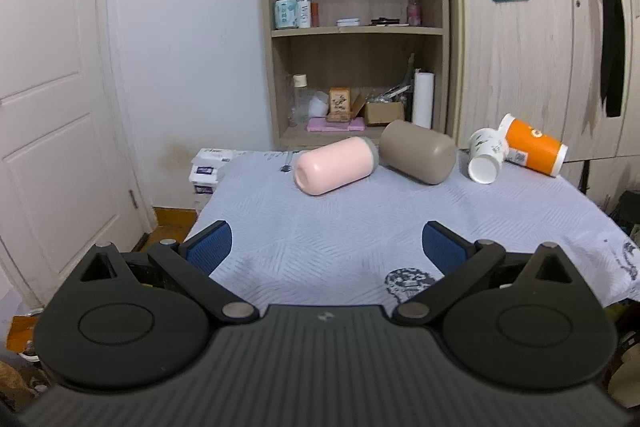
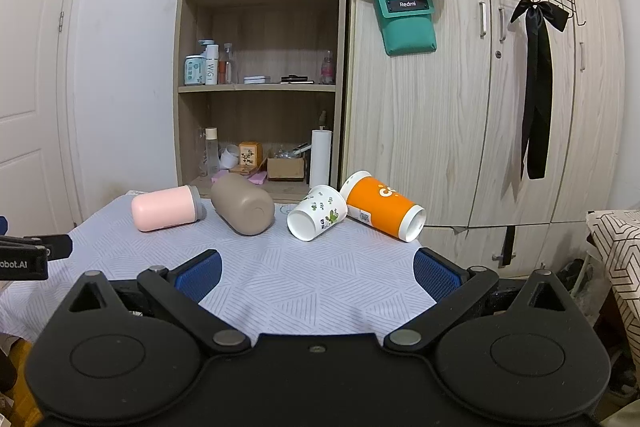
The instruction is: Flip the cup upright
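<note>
Several cups lie on their sides at the far end of the cloth-covered table [image 1: 360, 227]: a pink cup [image 1: 334, 166] [image 2: 164, 213], a taupe cup [image 1: 418, 157] [image 2: 242, 205], a white paper cup with a green print [image 1: 486, 155] [image 2: 318, 213] and an orange paper cup [image 1: 534, 147] [image 2: 384, 207]. The white cup leans against the orange one. My left gripper [image 1: 326, 247] is open and empty, well short of the pink and taupe cups. My right gripper [image 2: 318, 273] is open and empty, short of the white and orange cups.
An open shelf unit [image 2: 260, 87] with bottles and boxes stands behind the table, with a wooden wardrobe [image 2: 500, 107] to its right. A white door [image 1: 48, 107] is at the left. The left gripper's body [image 2: 24, 255] shows at the left edge of the right wrist view.
</note>
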{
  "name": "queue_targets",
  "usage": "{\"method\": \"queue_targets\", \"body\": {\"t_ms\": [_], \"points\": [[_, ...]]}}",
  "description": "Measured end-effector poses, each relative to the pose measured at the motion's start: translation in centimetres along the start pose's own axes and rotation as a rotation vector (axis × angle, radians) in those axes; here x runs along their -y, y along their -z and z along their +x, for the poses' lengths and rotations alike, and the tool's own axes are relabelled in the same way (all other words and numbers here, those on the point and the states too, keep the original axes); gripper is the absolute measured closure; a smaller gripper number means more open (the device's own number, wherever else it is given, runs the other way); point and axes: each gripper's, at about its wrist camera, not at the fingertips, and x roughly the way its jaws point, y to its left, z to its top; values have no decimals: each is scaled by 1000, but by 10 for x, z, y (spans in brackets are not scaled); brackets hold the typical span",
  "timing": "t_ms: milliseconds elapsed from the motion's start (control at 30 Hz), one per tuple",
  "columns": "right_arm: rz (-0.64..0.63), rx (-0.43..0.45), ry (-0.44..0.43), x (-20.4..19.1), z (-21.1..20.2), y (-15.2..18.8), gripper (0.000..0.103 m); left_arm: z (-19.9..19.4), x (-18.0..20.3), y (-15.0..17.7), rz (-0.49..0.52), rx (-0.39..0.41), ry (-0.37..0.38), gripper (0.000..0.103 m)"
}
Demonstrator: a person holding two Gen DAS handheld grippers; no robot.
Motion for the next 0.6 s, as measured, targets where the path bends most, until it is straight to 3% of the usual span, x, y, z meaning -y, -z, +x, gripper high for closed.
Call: {"method": "queue_targets", "body": {"t_ms": [600], "points": [[-1, 7, -5, 1, -3, 0, 0, -4, 0, -2, -21, 19, 5, 0]]}}
